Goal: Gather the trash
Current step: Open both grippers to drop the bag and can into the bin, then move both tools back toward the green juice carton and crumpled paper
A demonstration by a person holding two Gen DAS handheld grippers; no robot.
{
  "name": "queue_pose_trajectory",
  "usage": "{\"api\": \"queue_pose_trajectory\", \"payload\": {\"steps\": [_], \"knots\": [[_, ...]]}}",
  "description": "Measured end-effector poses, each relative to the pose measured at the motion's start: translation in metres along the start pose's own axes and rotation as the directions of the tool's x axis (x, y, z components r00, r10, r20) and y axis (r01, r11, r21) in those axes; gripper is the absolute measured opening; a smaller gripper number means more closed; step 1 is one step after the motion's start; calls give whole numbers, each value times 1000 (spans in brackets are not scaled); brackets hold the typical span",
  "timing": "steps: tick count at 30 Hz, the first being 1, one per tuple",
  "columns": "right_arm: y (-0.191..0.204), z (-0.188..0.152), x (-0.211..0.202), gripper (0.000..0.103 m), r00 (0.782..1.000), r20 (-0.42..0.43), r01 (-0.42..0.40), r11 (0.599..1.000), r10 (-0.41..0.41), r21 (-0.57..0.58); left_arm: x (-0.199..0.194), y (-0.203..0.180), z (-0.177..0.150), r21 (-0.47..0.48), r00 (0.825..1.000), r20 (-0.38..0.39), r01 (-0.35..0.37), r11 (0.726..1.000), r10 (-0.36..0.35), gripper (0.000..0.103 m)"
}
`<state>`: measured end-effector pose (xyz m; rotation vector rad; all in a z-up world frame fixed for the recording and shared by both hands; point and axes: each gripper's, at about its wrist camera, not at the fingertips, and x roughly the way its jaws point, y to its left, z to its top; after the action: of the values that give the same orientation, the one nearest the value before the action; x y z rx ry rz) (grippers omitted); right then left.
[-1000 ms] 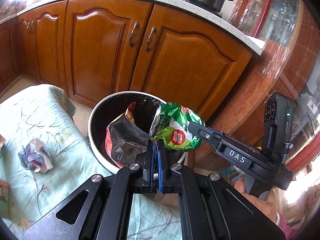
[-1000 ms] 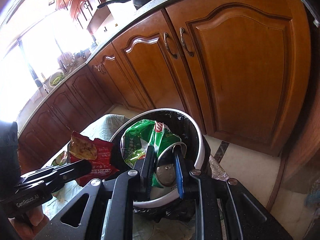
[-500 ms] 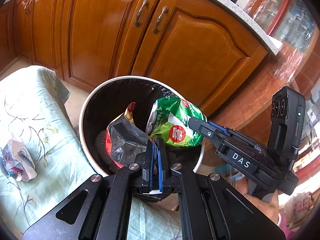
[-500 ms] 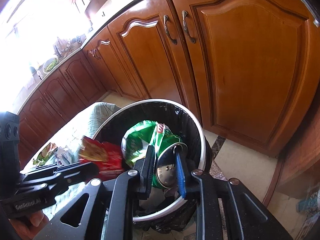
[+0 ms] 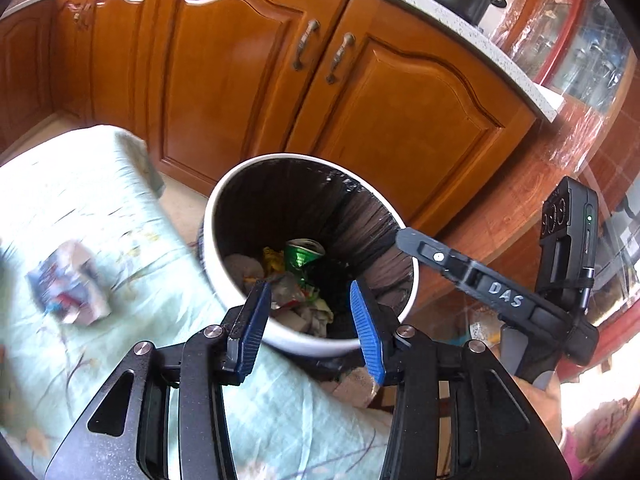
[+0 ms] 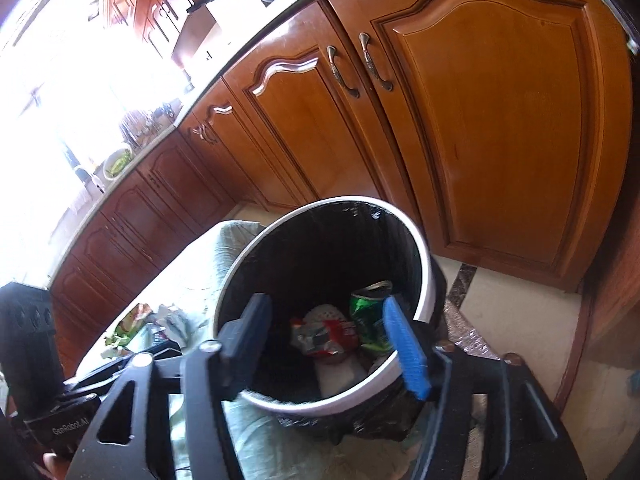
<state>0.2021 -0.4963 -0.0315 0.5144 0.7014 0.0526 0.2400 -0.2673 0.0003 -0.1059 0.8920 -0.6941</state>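
Black liner fills the white-rimmed bin point(image 5: 240, 312), which stands on the floor before the wooden cabinets point(image 5: 400, 120) and against the edge of the pale green cloth point(image 5: 100, 208). Down at its bottom lie a green can point(image 5: 302, 254), a crumpled red-and-silver wrapper point(image 6: 324, 334) and other scraps. The left gripper point(image 5: 308, 320) hangs over the near rim with its blue pads point(image 5: 366, 332) spread wide and nothing between them; the can and wrapper lie well below and beyond the fingertips. The right gripper point(image 6: 336, 344) is likewise wide apart and empty over the bin's mouth, the can point(image 6: 368, 312) showing just inside its right pad, deep in the bin. On the cloth, left of the bin, sits a crumpled paper wad point(image 5: 68, 288), well apart from both grippers, and further litter point(image 6: 132, 324) lies nearby.
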Motion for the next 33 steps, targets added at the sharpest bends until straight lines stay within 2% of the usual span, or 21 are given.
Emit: {"api": "queue_pose_trajectory", "payload": {"steps": [2, 8, 12, 22, 33], "knots": [[6, -7, -4, 78, 1000, 7, -23, 1000, 23, 8, -12, 4, -10, -18, 1000, 25, -17, 1000, 18, 48], [33, -30, -10, 86, 996, 3, -85, 996, 85, 14, -45, 30, -41, -98, 997, 58, -43, 994, 48, 49], [52, -44, -11, 92, 993, -16, -121, 993, 121, -1, -68, 50, -63, -137, 993, 72, -83, 987, 93, 49], [100, -88, 5, 93, 978, -116, -181, 983, 175, -38, -112, 106, -103, -265, 983, 83, -136, 954, 163, 51], [135, -102, 20, 93, 969, -159, -203, 976, 189, -79, -145, 140, -125, -341, 969, 116, -166, 925, 216, 51]]}}
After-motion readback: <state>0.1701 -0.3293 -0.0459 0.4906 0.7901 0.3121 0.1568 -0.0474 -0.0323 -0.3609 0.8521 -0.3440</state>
